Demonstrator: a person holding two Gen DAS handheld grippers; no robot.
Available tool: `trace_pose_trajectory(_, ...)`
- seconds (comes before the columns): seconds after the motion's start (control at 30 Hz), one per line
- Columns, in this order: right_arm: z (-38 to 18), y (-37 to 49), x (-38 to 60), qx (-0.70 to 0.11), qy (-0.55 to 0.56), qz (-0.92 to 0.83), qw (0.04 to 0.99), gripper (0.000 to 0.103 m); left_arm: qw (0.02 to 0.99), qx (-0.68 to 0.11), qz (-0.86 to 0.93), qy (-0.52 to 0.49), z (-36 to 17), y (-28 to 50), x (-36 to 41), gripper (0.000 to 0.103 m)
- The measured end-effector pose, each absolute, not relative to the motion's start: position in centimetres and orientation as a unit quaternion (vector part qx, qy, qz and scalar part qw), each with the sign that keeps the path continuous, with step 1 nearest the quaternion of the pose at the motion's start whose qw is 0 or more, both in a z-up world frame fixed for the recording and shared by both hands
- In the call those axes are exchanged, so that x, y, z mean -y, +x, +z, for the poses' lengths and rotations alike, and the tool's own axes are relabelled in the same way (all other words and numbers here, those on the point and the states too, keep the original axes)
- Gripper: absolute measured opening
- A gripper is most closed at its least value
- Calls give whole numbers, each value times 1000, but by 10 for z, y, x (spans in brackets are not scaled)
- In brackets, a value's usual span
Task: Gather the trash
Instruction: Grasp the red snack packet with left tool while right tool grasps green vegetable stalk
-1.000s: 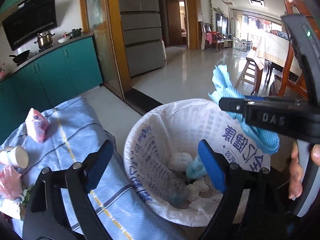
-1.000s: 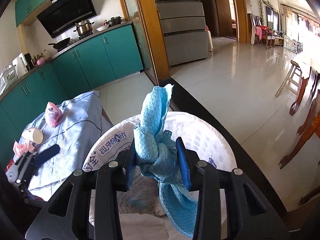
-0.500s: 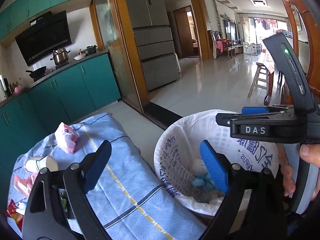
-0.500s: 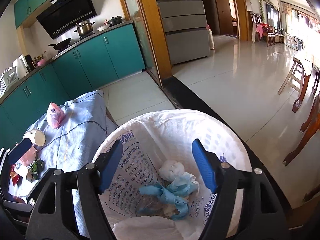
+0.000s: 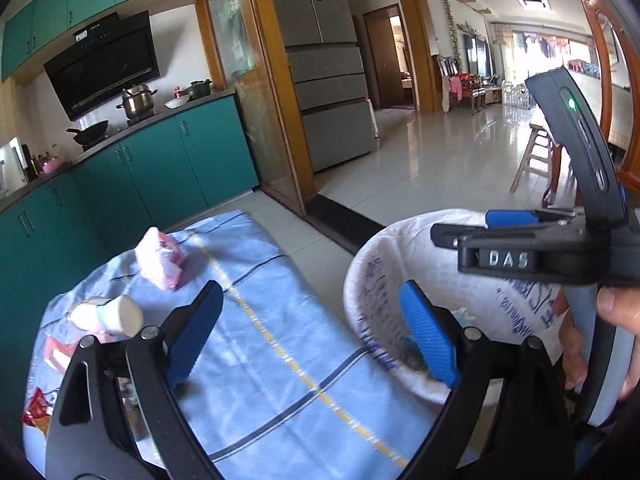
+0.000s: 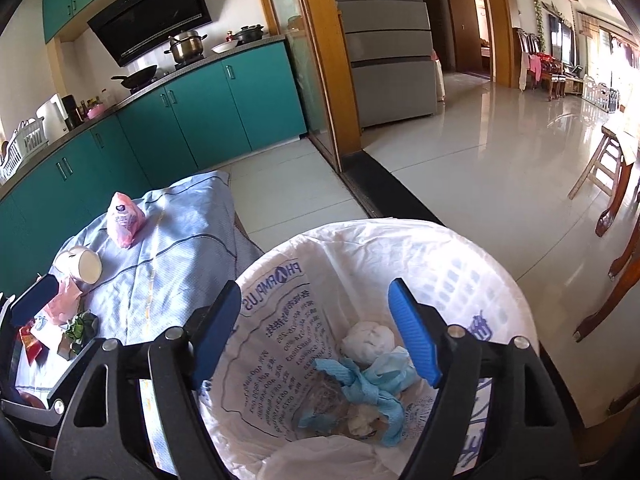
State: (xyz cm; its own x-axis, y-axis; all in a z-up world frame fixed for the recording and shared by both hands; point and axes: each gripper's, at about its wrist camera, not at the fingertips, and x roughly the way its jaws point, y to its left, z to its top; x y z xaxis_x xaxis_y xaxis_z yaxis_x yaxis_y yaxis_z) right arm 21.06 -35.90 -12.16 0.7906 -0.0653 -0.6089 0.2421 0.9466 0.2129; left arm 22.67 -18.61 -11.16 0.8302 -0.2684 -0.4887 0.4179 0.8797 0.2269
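1. Since a second ago: crumpled light-blue waffle-weave cloth (image 6: 362, 386) no longer clamped between the pads; now lying at the bottom of the round bin lined with a white printed plastic bag (image 6: 460, 248), beside a white paper wad (image 6: 368, 338).
2. Right gripper (image 6: 316, 328): jaws just opened, now spread wide above the bin mouth, nothing between the blue pads.
3. Left gripper (image 5: 310, 334): released, jaws wide, empty, spanning the edge of the blue striped tablecloth (image 5: 280, 320) and the bin rim.
4. Remaining on the tablecloth: pink plastic snack packet (image 5: 160, 258), tipped-over white paper cup (image 5: 120, 314), red wrappers (image 5: 38, 406) near the left edge.
5. Hand (image 5: 618, 316) gripping the right gripper's handle, visible in the left wrist view.
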Motion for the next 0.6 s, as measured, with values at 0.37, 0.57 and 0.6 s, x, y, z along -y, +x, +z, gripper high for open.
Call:
trace_pose_trajectory(0.37, -115, 241, 286, -318, 115, 3, 941, 75, 963, -227, -21, 147, -88, 250, 63, 90)
trace_pose_trajectory(0.57, -115, 259, 207, -341, 73, 126, 929, 75, 954, -279, 112, -15, -72, 269, -84, 87)
trace_pose_trajectory(0.6, -115, 260, 193, -342, 62, 141, 927, 75, 949, -288, 125, -38, -73, 269, -107, 87)
